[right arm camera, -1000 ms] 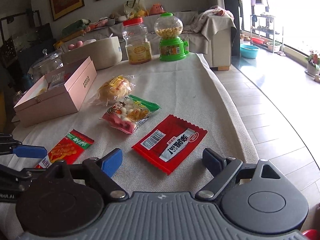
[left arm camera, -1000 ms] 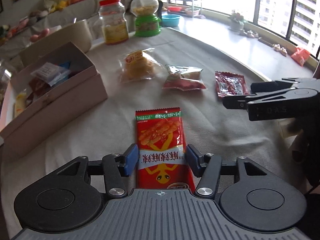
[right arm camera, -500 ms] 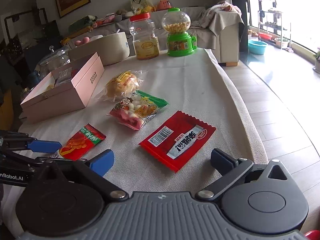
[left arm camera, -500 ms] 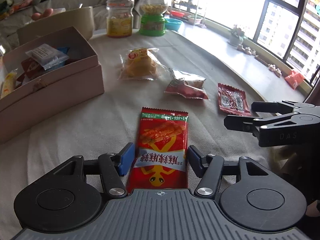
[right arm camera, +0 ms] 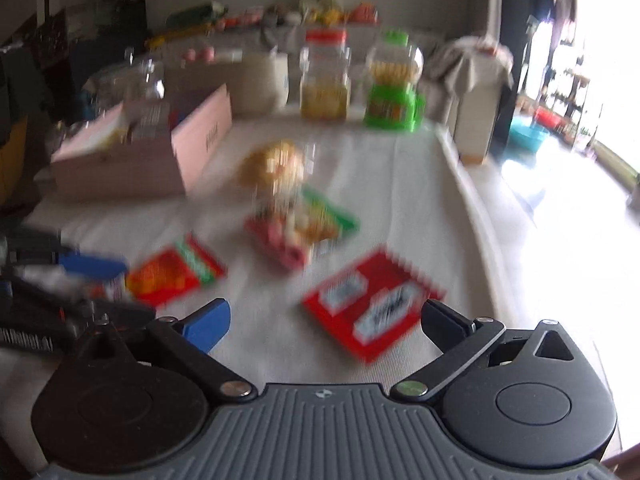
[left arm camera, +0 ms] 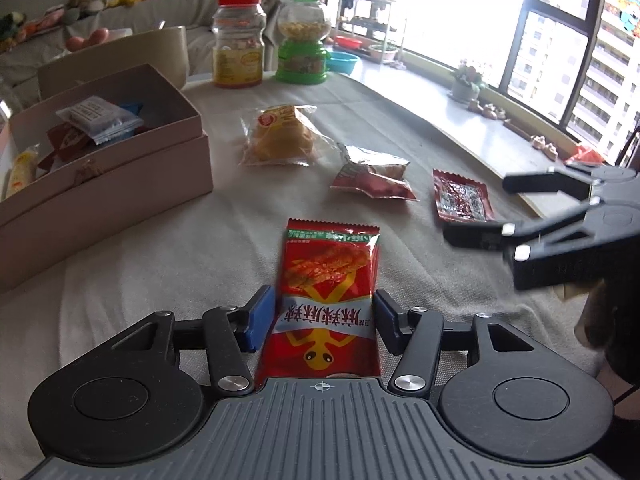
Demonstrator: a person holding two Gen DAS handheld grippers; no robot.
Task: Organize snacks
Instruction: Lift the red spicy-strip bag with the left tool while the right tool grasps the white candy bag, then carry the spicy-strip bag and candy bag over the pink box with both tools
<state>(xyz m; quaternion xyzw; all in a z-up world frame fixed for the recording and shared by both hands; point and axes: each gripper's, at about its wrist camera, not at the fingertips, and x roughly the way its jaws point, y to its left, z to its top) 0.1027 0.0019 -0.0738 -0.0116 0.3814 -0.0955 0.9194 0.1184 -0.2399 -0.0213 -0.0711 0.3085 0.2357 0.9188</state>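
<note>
Box (left arm camera: pixel 132 184): pink, lid off, standing at the left of the cloth (left arm camera: pixel 168 248); several packets (left arm camera: pixel 94 122) are seen lying inside it.
Done: those boxed packets, as judged from how things lie.
Left gripper (left arm camera: pixel 323 316): jaws are set either side of the red packet (left arm camera: pixel 328 296); a sliver of gap shows at each pad, so it cannot be told whether the packet is pinched.
Red packet: lies flat on the cloth, near the box, not yet boxed.
Right gripper (right arm camera: pixel 324 320): spread wide, nothing pinched; it is held over the flat red sachet (right arm camera: pixel 372 300). This view is blurred.
Left to do: four snacks are counted outside the box: the red packet, the bun (left arm camera: pixel 280 138), the candy bag (left arm camera: pixel 374 178) and the sachet.
Bun, candy bag, sachet: lying apart from one another in a row across the cloth, right of the box.
Not counted: jar (left arm camera: pixel 239 40) and dispenser (left arm camera: pixel 304 40) at the far end.
Progress: judged under halfway.
</note>
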